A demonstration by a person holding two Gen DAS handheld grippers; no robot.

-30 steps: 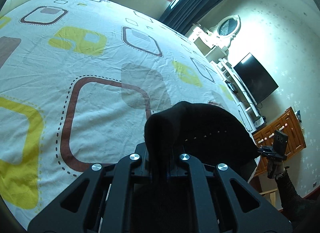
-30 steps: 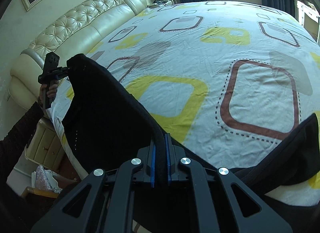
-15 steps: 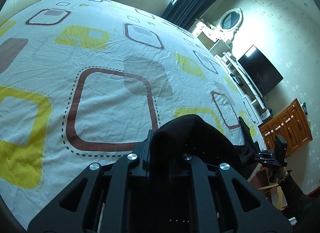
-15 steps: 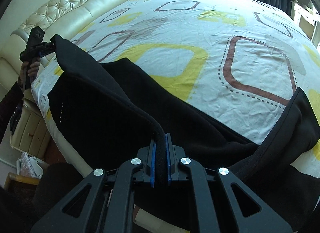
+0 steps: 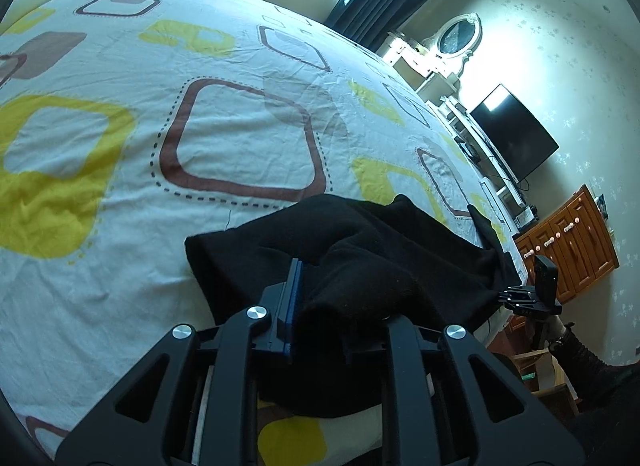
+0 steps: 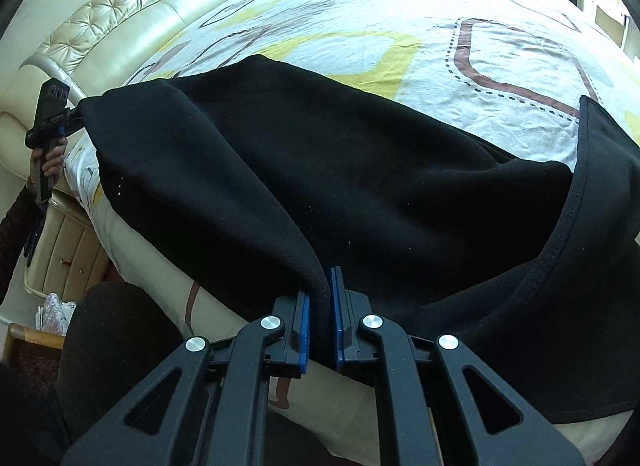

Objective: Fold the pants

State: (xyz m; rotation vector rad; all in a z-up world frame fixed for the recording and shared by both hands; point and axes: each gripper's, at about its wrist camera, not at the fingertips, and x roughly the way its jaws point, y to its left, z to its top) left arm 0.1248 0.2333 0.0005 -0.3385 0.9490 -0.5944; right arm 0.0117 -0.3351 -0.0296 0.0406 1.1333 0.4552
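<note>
Black pants (image 6: 360,185) lie spread along the near edge of a bed (image 5: 200,137) covered by a white sheet with yellow and brown rounded squares, one hemmed end folded up at the right of the right wrist view. The right claw (image 6: 319,320) is pressed together on a ridge of the pants' fabric, its blue pads tight against it on both sides. The left claw (image 5: 320,306) is opening with bunched black fabric between its jaws, the cloth draping over the right finger and away from the left blue pad (image 5: 294,298).
</note>
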